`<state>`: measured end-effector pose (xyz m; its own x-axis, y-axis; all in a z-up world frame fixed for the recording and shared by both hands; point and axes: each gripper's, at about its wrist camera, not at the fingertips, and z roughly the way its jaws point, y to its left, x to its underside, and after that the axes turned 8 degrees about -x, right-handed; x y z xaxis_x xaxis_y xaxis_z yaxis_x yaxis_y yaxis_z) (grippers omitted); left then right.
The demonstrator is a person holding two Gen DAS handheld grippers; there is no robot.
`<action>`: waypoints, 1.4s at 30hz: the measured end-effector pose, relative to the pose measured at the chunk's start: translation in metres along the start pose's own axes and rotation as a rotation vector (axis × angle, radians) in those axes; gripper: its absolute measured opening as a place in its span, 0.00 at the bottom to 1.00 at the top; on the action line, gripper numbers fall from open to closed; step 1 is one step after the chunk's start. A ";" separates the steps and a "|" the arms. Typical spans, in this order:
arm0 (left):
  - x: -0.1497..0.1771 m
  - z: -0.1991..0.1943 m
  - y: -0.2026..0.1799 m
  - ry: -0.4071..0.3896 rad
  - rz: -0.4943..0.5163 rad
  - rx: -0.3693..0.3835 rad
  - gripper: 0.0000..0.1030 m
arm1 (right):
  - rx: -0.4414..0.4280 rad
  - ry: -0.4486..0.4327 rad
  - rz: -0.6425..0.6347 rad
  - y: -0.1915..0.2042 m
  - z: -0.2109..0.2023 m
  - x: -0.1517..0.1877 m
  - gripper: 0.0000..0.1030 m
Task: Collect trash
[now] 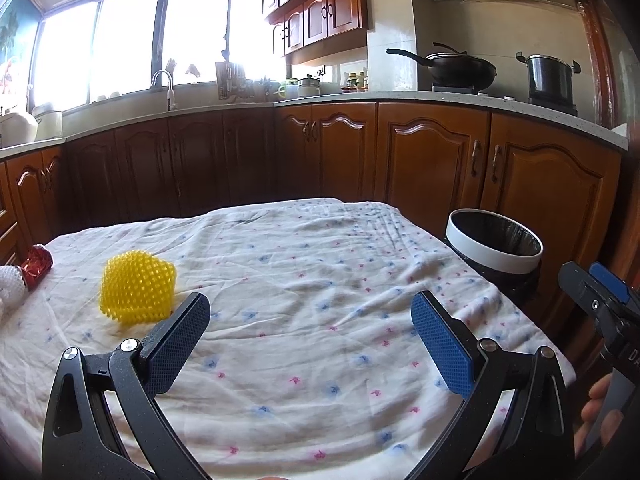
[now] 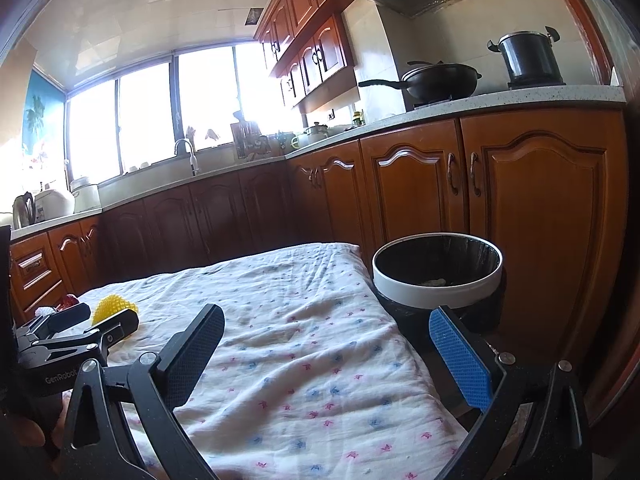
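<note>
Colours and patterns across the kitchen scene

The surface is covered in white cloth printed with small blue and pink motifs. A bright yellow spiked ball is seen on it, beside a shiny red wrapper and a white knobbly ball. The bin is ringed in white, with a black liner inside. The left tongs and right tongs are black, each with blue textured pads. The cabinets are reddish-brown wood, the counter pale speckled grey. The wok and pot are black.
</note>
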<state>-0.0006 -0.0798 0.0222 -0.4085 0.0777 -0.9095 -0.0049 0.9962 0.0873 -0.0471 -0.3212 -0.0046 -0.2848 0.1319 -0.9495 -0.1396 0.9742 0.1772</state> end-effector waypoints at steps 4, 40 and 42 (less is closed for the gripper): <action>0.000 -0.001 0.000 -0.003 0.000 -0.002 1.00 | -0.003 0.000 0.000 0.000 0.000 0.000 1.00; 0.003 -0.001 -0.002 0.008 0.009 -0.016 1.00 | -0.007 0.007 0.005 0.001 0.001 0.001 1.00; 0.003 0.000 -0.001 0.009 0.009 -0.016 1.00 | -0.008 0.007 0.004 0.001 0.001 0.000 1.00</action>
<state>-0.0020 -0.0809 0.0197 -0.4170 0.0864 -0.9048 -0.0159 0.9946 0.1023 -0.0465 -0.3203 -0.0051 -0.2921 0.1349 -0.9468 -0.1458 0.9722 0.1835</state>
